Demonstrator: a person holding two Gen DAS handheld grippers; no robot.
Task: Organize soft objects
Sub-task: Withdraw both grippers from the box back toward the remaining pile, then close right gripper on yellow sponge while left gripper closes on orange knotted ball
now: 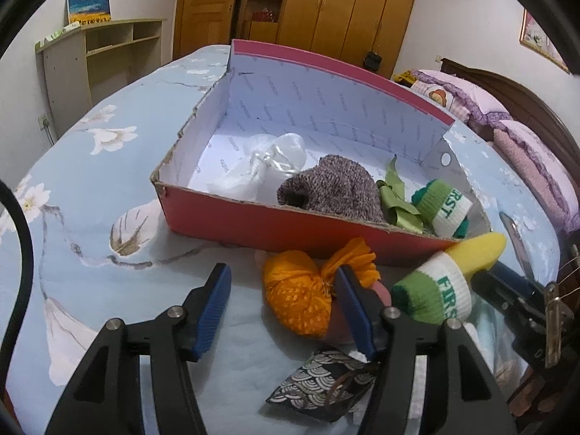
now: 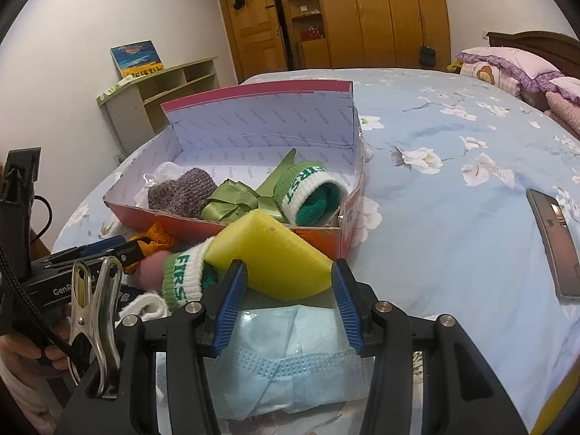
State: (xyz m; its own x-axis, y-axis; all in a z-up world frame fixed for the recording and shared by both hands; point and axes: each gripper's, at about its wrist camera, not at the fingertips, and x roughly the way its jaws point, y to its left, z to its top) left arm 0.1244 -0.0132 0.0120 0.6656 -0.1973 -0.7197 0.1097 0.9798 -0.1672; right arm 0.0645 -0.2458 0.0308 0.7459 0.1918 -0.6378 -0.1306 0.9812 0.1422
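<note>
A red cardboard box [image 1: 253,223] [image 2: 328,237] lies on the bed. It holds a white pouch [image 1: 268,166], a grey knit sock [image 1: 333,188] [image 2: 181,192], a green ribbon [image 1: 397,199] [image 2: 232,201] and a green-white "FIRST" sock [image 1: 444,208] [image 2: 308,192]. In front of the box lie an orange cloth bundle [image 1: 301,293], a second "FIRST" sock [image 1: 435,293] [image 2: 183,279], a yellow sponge [image 2: 275,261] [image 1: 478,250], a black patterned pouch [image 1: 319,388] and a blue face mask [image 2: 290,359]. My left gripper [image 1: 286,311] is open beside the orange bundle. My right gripper [image 2: 286,293] is open around the sponge's near end.
The bed has a blue floral sheet [image 2: 453,217]. A phone [image 2: 552,243] lies on it to the right. Pink pillows [image 1: 471,98] are at the headboard. A shelf unit [image 1: 98,58] and wooden wardrobes [image 2: 380,14] stand beyond the bed.
</note>
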